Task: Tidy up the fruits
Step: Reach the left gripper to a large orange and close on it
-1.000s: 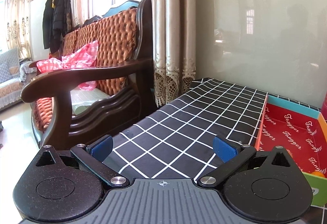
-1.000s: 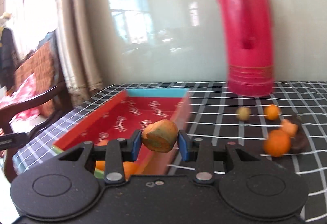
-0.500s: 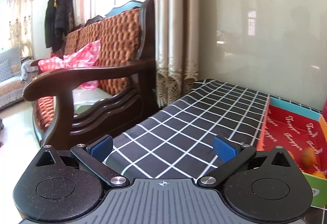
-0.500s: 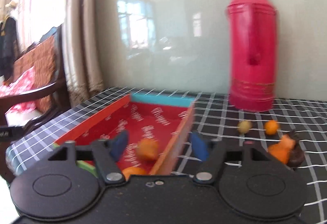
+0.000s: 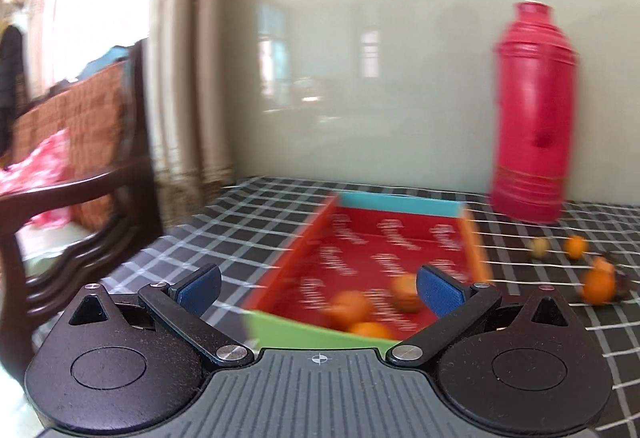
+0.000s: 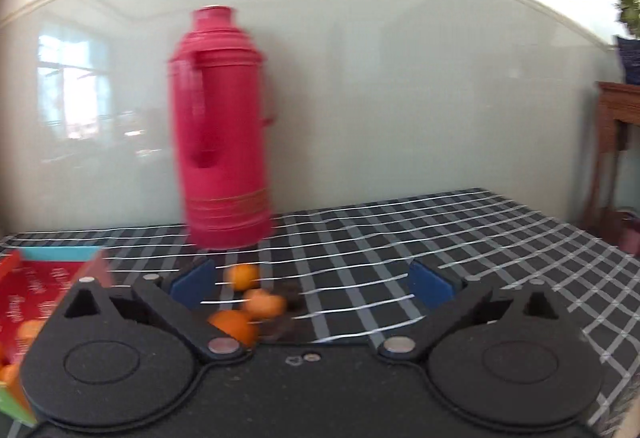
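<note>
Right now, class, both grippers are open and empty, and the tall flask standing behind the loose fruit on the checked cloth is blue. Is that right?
Not quite: the flask is red, as the right wrist view shows. The rest holds: left gripper and right gripper are open and empty.

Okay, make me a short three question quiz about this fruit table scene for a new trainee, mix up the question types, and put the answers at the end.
1. True or false: the right claw is shut on a fruit.
2. Multiple choice: where does the red thermos stand? A) inside the red box B) on the checked tablecloth by the wall C) on the wooden chair
3. Short answer: how many fruits can be made out inside the red box in the left wrist view?

Key
1. False: both it and the left claw are open and hold nothing.
2. B
3. Three, though they are blurred.
</note>
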`<state>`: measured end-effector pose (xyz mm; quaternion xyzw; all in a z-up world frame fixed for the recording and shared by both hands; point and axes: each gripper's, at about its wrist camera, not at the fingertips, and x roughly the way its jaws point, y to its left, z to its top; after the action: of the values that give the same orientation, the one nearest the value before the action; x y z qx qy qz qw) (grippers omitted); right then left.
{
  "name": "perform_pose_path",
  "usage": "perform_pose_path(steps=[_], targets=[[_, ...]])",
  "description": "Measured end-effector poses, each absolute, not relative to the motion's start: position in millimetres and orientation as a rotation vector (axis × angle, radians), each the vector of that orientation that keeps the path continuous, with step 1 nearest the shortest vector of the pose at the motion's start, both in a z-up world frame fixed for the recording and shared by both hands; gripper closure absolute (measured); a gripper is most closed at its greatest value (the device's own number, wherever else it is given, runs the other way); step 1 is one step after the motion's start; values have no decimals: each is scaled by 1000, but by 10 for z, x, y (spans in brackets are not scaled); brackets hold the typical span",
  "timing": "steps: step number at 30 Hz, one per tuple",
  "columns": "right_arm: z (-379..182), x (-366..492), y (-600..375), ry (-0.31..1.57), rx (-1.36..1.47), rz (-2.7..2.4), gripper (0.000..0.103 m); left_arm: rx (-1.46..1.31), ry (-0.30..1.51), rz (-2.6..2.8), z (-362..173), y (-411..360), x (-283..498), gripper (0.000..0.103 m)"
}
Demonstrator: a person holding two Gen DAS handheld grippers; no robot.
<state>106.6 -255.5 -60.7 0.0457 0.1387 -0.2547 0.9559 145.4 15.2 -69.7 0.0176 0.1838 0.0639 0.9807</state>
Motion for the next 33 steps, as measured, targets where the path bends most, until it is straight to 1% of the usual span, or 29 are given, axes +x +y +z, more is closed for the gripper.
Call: perform_pose_path(steps=[4,12,13,14,16,24,25,26,27,33], targets=[[-645,929,-2853,285,87,-639,6,86,375,-29,-694,-353,1496,0],[-670,674,-3259,271,140,-695,6,188,418,-322,-816,-1310,1731,1],[-669,669,-3310,270,154,-695,6,198,422,-335,-837,-1400,1768,2],[-675,646,-3366,271,170,-693,6,209,425,-349,-859,-1487,1795,9],[-666,589,-3433,271,196,-692,6,218,452,-382,-921,-1640,1876,17],[-655,468,-3551,245,186,-752,6,207,494,-403,-1074,-1914,2060,19],[-651,450,-3557,234,177,-776,6,204,502,-407,-1091,-1931,2089,21],[-647,432,-3573,224,176,-791,6,204,511,-410,-1114,-1952,2122,26],[-641,416,-3587,218,181,-792,6,207,520,-413,-1145,-1980,2155,29],[-652,409,-3631,234,206,-772,6,170,524,-421,-1152,-1981,2182,30]])
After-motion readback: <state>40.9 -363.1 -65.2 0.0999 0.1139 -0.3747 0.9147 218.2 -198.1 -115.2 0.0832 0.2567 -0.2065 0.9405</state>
